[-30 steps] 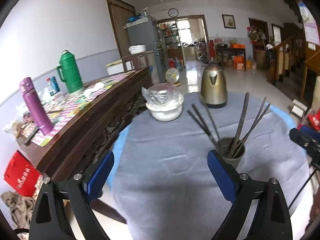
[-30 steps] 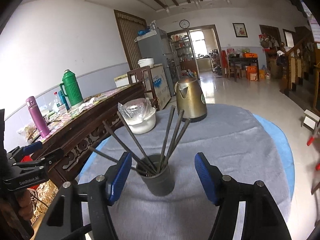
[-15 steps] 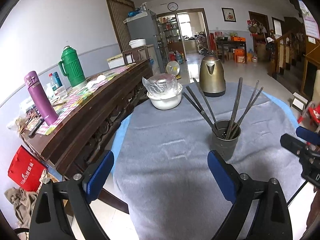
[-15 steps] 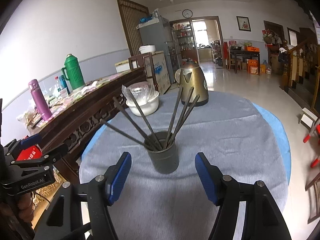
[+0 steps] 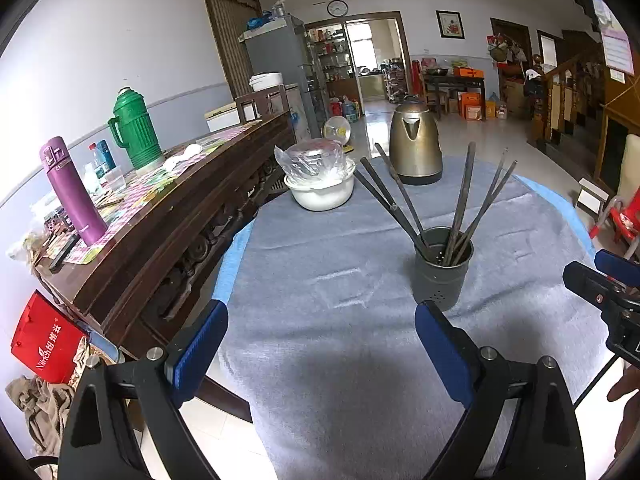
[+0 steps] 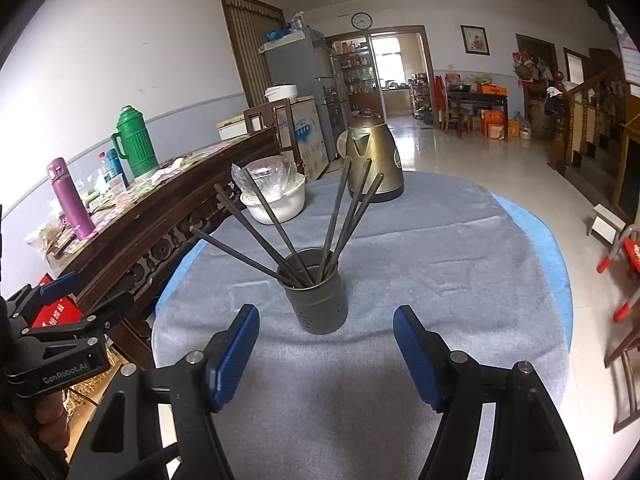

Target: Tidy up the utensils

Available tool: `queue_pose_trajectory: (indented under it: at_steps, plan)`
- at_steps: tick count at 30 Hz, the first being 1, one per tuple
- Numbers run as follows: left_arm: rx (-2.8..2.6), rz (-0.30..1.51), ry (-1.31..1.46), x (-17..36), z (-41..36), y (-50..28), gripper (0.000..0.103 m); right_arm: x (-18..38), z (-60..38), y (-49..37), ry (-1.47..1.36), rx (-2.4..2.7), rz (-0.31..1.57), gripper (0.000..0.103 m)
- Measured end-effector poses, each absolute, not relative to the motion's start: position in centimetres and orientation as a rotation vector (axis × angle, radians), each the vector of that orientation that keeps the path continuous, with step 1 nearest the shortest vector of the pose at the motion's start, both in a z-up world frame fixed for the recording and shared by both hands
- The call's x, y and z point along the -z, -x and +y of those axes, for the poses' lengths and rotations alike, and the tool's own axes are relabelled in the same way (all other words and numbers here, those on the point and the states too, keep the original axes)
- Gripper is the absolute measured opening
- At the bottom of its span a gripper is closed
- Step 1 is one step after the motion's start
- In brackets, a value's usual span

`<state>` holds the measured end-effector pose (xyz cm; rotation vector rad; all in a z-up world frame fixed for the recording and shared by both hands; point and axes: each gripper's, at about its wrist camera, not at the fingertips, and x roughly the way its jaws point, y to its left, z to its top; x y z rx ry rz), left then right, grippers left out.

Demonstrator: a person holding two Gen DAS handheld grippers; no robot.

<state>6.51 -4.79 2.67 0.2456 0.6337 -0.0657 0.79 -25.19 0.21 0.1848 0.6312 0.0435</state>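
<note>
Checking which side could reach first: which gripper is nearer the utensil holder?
Right. The right gripper is centred just in front of the utensil holder, jaws open. The left gripper sits off to the holder's left, also open.

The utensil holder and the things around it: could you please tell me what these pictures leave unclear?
- Lower ends of the chopsticks: hidden inside the utensil holder in both wrist views.
- Contents of the white bowl: blurred by the crinkled plastic bag over it.
- Right gripper in the left wrist view: cut off by the frame's right edge.
- Clock hands: too small to read.
</note>
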Motion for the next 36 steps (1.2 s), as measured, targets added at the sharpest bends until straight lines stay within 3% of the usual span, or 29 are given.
queue_pose_trajectory:
  at_steps: [36]
  plan:
    - [0.09,0.625,-0.186,-3.2,-3.2,-5.3,0.095,-1.8,-23.8,0.7,-0.177,-0.011,0.627,0.073]
